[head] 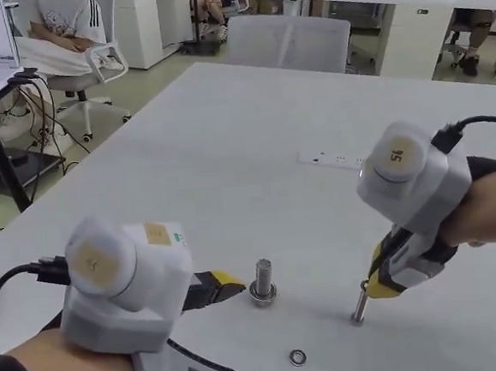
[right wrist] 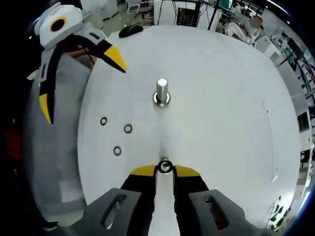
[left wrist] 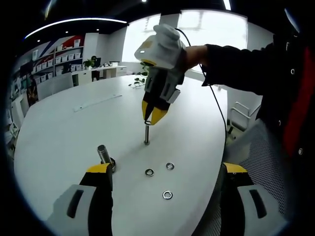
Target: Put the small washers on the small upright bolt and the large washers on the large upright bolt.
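The right gripper (right wrist: 165, 173) has its yellow-tipped black jaws drawn almost together, pinching a small silver metal washer (right wrist: 165, 167) at the low centre of the right gripper view. In the left gripper view this gripper (left wrist: 152, 118) points down from the upper centre. Its tips are just at the top of the thin grey upright bolt (left wrist: 146, 135), which stands on the white tabletop (left wrist: 59, 123). Whether washer and bolt touch cannot be told. In the head view the same gripper (head: 378, 289) sits right of centre, with the thin bolt (head: 359, 307) under its tips.

The left gripper (left wrist: 166, 172) has its jaws spread wide, one rising at the lower left and one at the lower right of its own view, with the tabletop between them. In the right gripper view it (right wrist: 81, 83) comes in from the upper left, jaws well apart. In the head view it (head: 229, 329) is at the lower left.

The thick grey upright bolt (right wrist: 162, 92), with a metal ring at its foot, stands above centre in the right gripper view. It is just beside the lower-left jaw in the left gripper view (left wrist: 103, 153) and at the lower centre of the head view (head: 263, 280).

Three loose silver washers lie flat on the tabletop, left of centre in the right gripper view (right wrist: 103, 121) (right wrist: 128, 129) (right wrist: 117, 151) and below centre in the left gripper view (left wrist: 149, 172) (left wrist: 170, 166) (left wrist: 167, 195). One (head: 298, 357) shows near the bottom of the head view.
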